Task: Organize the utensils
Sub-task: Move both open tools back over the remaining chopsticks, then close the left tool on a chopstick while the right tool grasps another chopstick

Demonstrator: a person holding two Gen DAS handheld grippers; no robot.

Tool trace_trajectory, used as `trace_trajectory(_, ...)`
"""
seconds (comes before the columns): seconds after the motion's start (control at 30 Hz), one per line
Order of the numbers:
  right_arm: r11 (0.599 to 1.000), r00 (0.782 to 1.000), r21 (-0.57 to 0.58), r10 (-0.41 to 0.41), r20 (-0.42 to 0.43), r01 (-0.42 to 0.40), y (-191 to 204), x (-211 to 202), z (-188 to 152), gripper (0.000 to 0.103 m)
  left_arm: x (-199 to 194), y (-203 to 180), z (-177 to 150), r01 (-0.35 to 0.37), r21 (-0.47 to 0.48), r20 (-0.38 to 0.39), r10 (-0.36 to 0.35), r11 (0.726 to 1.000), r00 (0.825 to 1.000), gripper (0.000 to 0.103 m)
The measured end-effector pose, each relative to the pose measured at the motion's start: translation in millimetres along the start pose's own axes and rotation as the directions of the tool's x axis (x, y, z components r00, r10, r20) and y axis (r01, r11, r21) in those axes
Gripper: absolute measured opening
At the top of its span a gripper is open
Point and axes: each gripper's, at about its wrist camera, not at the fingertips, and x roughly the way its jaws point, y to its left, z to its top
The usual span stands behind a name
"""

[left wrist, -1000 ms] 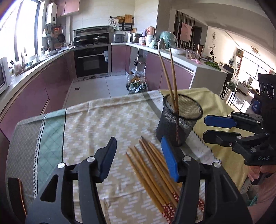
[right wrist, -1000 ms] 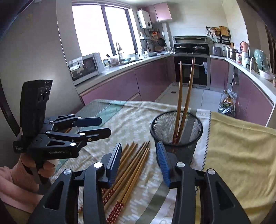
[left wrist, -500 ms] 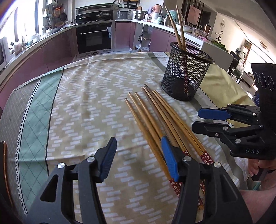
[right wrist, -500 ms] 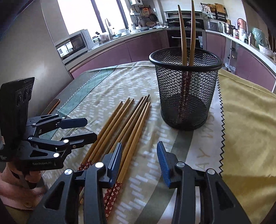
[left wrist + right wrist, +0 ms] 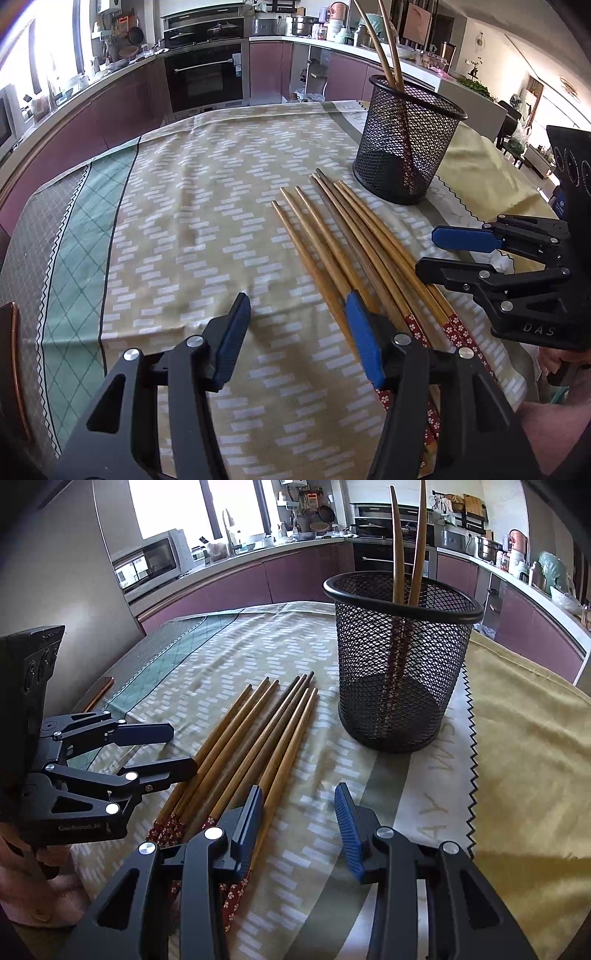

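Left gripper (image 5: 297, 332) spread, empty, low over the tablecloth (image 5: 177, 221) beside the loose chopsticks (image 5: 343, 243). Right gripper (image 5: 299, 825) also unclenched, holding nothing — just right of that bundle. Mesh holder (image 5: 402, 664) beyond holds two. Step: reaching for a pick; next likely calls for straddling one stick.

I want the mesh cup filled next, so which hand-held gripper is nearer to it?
Right. The right hand-held gripper hangs open just short of the mesh cup; the left hand-held gripper, also open, sits farther off, beyond the loose chopsticks.

2 chopsticks (image 5: 415, 535) stand in mesh holder (image 5: 402, 657); others (image 5: 255, 734) lie beside.
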Motion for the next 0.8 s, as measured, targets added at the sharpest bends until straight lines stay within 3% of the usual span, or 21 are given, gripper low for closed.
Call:
trace_trajectory(0.2, 1.0, 1.0, -0.009, -0.026, -0.008, 0.026, 1, 1, 1, 0.039, 2, -2, -3, -0.019, 0.019, -0.011, 0.019, 1.0, 1.0, 0.051)
trace_trajectory(0.57, 0.996, 0.997, -0.06, -0.068, -0.023, 0.066, 13, 12, 9, 0.023, 8, 3, 5, -0.03, 0.02, -0.014, 0.031, 0.999, 0.999, 0.044)
trace_trajectory(0.73, 0.998, 0.998, -0.044, -0.049, -0.027, 0.048, 13, 15, 13, 0.01, 10, 5, 10, -0.034, -0.005, -0.011, 0.034, 0.999, 0.999, 0.029)
trace_trajectory(0.8, 0.999, 0.999, -0.03, -0.041, -0.025, 0.04, 12, 15, 13, 0.008, 11, 8, 10, -0.028, -0.026, -0.008, 0.028, 0.999, 1.0, 0.017)
